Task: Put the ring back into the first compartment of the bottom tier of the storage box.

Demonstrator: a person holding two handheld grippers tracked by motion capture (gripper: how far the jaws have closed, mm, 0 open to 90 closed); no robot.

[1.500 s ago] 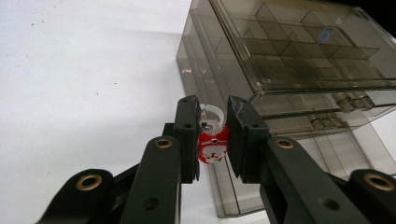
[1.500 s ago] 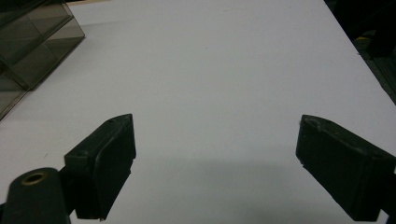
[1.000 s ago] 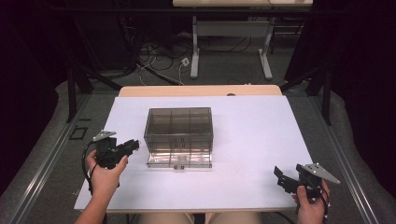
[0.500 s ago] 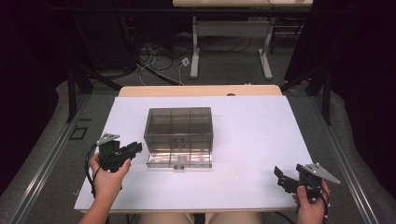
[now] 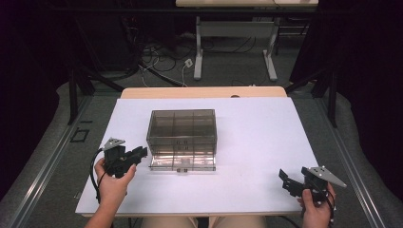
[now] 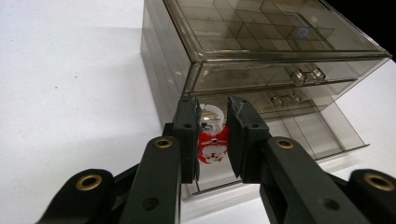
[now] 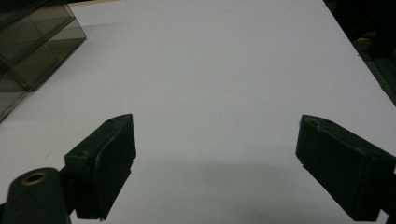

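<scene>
Between the left claw [image 6: 214,140] jaws, red charm [image 6: 214,145], beside drawer box [image 6: 261,60]

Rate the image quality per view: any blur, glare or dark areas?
High view: white table evenly lit, surroundings near black. Left gripper view: the drawer box and the red charm are sharp, the lid shows mild sheen. Right gripper view: soft, dim, greyish table.
</scene>
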